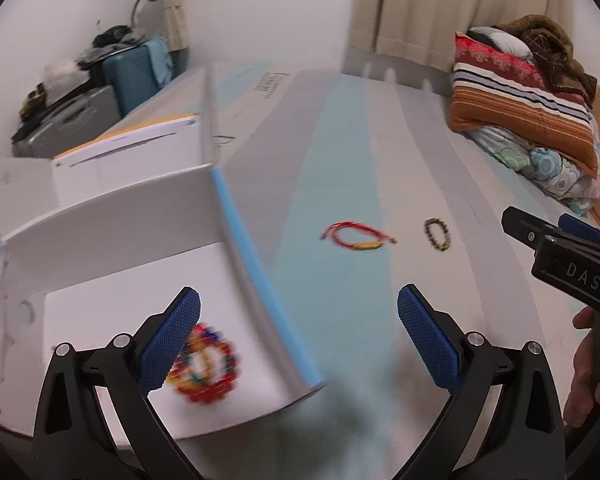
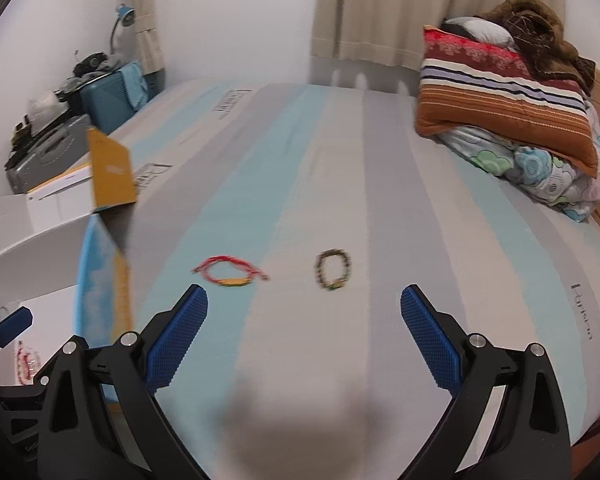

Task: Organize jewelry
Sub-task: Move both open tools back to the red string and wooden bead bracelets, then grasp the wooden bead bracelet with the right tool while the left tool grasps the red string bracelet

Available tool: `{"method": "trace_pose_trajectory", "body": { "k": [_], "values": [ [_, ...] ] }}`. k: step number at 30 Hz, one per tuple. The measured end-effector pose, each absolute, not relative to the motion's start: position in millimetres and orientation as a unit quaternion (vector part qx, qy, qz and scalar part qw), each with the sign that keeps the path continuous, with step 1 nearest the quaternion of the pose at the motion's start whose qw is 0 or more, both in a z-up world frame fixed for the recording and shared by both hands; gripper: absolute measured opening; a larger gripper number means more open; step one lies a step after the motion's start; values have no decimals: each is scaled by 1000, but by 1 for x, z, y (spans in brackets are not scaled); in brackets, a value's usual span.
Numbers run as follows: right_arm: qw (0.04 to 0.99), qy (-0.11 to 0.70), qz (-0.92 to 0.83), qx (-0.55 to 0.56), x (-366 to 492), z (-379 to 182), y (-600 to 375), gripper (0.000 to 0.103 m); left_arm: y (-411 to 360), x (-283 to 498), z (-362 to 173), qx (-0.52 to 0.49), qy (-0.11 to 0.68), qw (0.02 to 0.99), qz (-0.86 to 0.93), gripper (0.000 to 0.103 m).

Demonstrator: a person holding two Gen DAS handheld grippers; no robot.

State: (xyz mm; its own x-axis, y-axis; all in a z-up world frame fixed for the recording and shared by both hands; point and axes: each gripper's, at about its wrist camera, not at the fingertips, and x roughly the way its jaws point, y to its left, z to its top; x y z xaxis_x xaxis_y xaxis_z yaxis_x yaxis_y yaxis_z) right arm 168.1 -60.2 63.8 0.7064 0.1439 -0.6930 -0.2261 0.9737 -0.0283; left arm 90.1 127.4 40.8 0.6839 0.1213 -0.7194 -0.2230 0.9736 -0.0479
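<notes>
Both claws stand wide open and grip nothing. Your left claw (image 1: 299,320) hangs over the near edge of the white box (image 1: 112,216), its left pad above the box floor and its right pad above the bed (image 1: 420,140). Your right claw (image 2: 304,320) hangs over bare sheet, with no item between its pads. In the left wrist view, your right claw (image 1: 540,236) enters from the right edge, with part of a hand (image 1: 592,364) on its handle.

Locate the items from largest to smallest:

1. Bed. It carries everything listed here. Its sheet has grey, pale blue and cream stripes. Folded bedding (image 2: 512,104) is stacked at the far right.
2. White box. It lies open at the left side of the bed, flaps raised, with a blue-edged wall (image 1: 240,240) facing the stripes.
3. Multicoloured beaded bracelet (image 1: 204,364). It lies on the box floor, just beside your left claw's left pad. Blur hides whether they touch.
4. Red cord bracelet (image 2: 230,272). It lies on the sheet ahead of your right claw, towards its left pad, outside the box.
5. Dark beaded bracelet (image 2: 333,269). It lies on the sheet near the red cord bracelet, to its right and apart from it.
</notes>
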Motion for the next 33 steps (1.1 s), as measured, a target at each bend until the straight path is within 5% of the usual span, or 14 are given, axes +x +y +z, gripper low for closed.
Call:
{"method": "trace_pose_trajectory", "body": {
  "k": [27, 33],
  "values": [
    [892, 440, 98, -7, 325, -95, -113, 93, 96, 268, -91, -77, 437, 888, 120, 97],
    [886, 454, 94, -30, 327, -113, -106, 83, 100, 270, -106, -71, 450, 881, 129, 97]
  ]
}}
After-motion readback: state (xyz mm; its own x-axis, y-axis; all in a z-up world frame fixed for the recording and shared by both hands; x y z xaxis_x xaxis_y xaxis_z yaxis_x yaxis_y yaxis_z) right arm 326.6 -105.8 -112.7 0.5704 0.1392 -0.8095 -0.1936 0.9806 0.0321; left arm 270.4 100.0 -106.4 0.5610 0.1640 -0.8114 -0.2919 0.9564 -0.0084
